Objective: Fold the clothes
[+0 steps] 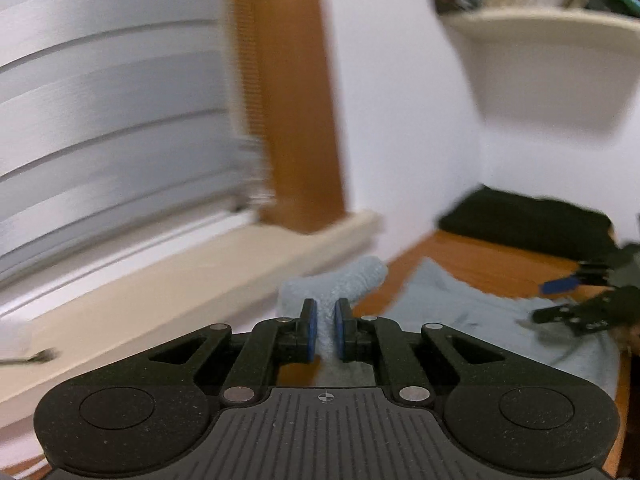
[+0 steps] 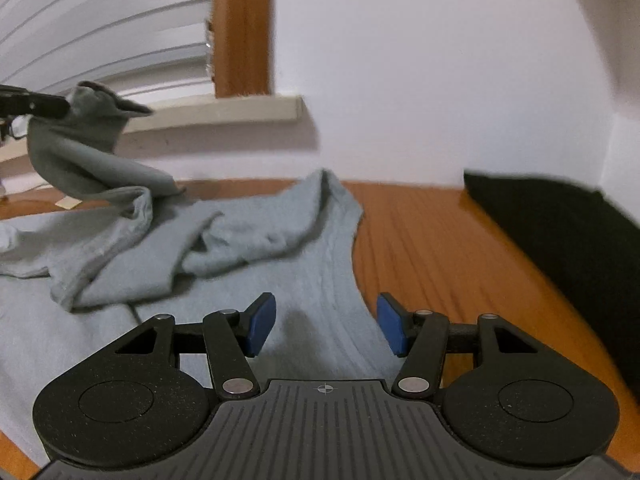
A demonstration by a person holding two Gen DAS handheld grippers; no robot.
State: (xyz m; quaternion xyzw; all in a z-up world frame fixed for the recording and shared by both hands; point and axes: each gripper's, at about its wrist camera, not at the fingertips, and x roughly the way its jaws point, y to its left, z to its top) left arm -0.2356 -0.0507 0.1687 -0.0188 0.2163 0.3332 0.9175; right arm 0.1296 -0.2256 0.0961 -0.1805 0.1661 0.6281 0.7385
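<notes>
Left tongs (image 1: 324, 330) clenched on a bunched bit of the blue garment (image 2: 248, 240), held up off the bench (image 2: 432, 248); from the right wrist view that pinched end (image 2: 86, 120) hangs in the air on the window side of the garment, cloth trailing down from it. Right tongs (image 2: 326, 326) released, jaws wide apart, hovering low over the garment's near edge, not gripping anything.

Most of the garment lies rumpled on the bench, one flap folded over its middle. A black pile (image 2: 552, 224) sits on the bench on the far side of the garment from the window, apart from it.

We judge it light, soft knit, floppy: it sags from any single grip and bunches easily, not slippery, not fragile. We'd take hold at edges or corners, right tongs on the hem or edge just below them, so both grips can stretch it flat before folding. Which part the left tongs hold, sleeve or corner, we cannot tell.
</notes>
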